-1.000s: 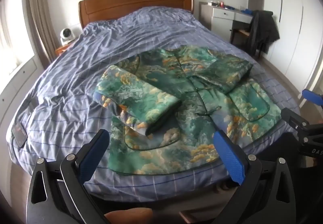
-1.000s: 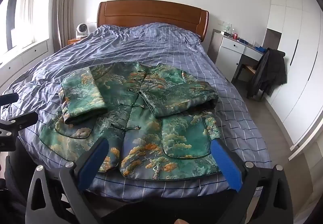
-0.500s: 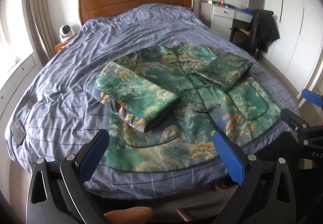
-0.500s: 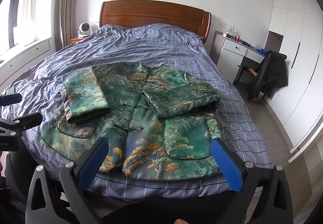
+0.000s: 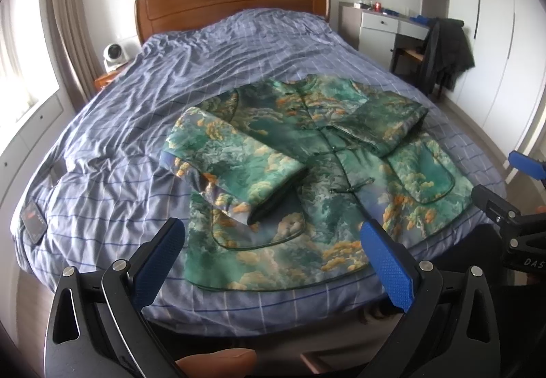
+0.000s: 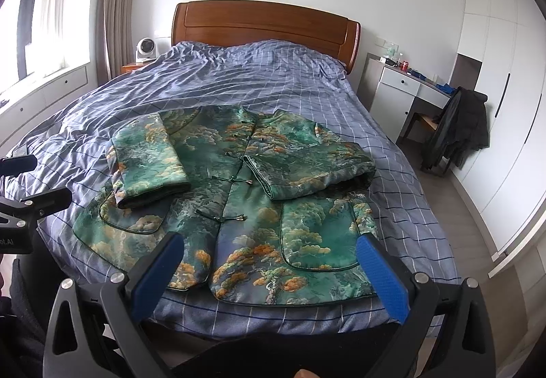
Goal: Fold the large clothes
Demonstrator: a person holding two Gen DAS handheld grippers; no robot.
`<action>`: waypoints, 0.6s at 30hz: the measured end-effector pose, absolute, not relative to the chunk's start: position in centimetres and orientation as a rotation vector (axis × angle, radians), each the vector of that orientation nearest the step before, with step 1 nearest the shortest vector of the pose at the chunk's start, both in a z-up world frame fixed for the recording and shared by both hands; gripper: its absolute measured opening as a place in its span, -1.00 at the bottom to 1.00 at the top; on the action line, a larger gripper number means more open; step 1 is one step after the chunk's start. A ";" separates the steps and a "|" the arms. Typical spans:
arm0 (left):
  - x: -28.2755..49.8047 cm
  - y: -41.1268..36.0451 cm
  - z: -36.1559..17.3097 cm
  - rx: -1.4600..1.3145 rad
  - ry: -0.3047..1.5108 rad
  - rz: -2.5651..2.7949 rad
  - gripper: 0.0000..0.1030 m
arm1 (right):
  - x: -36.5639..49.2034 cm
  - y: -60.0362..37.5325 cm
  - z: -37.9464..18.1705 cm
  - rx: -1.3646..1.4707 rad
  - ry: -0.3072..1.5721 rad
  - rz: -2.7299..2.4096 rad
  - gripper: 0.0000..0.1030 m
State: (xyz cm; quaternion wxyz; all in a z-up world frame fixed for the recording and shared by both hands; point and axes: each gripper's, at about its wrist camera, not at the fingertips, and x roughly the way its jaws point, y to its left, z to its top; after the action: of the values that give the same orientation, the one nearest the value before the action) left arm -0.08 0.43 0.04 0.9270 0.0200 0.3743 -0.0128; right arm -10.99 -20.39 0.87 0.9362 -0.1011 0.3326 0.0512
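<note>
jacket [image 6: 235, 207] sleeves folded in, on bed [image 6: 273, 81]

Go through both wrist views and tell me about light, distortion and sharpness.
Left wrist view: daylight from the window on the left, fisheye bends the wardrobe edges, dark vignette in the corners; the jacket is fairly sharp, the left gripper is soft. Right wrist view: the bright window is blown out, the walls curve, the jacket print is crisp, and the right gripper casts no clear shadow.

Green-and-orange cloud-patterned jacket [image 6: 239, 207] on blue checked duvet [image 6: 273, 77].
</note>
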 end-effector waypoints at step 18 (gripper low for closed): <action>-0.1 0.5 0.1 0.040 0.766 -0.024 0.99 | -11.3 -19.9 1.0 -0.205 0.678 0.107 1.00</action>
State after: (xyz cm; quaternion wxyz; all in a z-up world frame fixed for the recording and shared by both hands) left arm -0.11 0.46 0.07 0.9272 0.0196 0.3738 -0.0119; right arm -11.27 -19.93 0.99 0.9366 -0.1002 0.3316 0.0526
